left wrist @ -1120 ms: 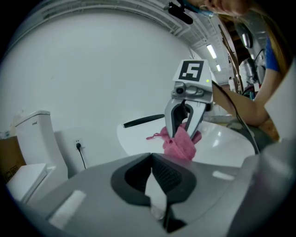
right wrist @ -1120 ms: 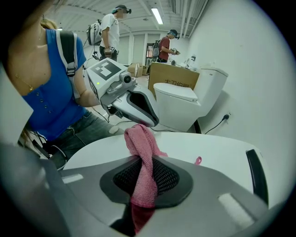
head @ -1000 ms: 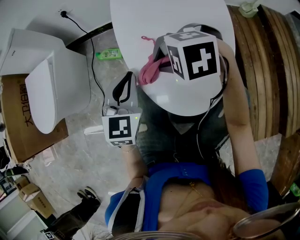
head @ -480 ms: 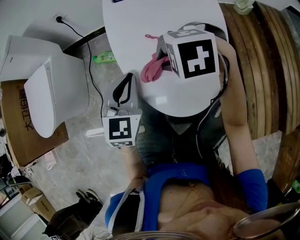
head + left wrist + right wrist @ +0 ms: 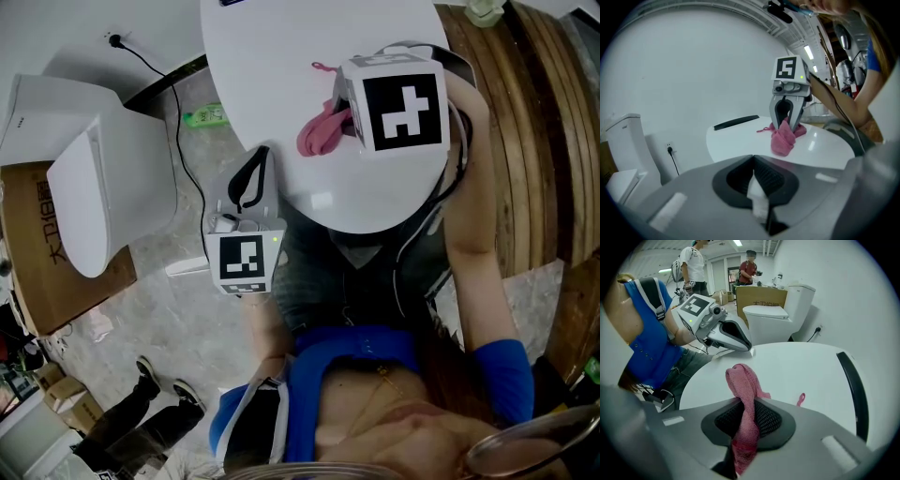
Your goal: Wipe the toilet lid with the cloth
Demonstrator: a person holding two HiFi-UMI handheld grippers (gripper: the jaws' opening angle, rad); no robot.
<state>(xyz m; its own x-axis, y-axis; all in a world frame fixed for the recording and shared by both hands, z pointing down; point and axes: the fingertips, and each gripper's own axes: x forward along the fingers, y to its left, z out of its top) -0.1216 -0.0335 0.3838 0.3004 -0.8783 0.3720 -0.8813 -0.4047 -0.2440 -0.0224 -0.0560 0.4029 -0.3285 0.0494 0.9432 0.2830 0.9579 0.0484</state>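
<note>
Over the white round table (image 5: pixel 281 56), the right gripper (image 5: pixel 747 427) pinches the pink cloth (image 5: pixel 743 380), bunched upright. The toilet lid (image 5: pixel 89 202) lies well left of that table, nearer the left gripper (image 5: pixel 246 183), whose jaws are together and empty.

place: looks like a workshop or test space
clues: toilet (image 5: pixel 103 187) beside a cardboard box (image 5: pixel 33 248) and round white table (image 5: pixel 272 84)
back: people (image 5: pixel 693 266) standing under strip lights (image 5: pixel 807 51)
</note>
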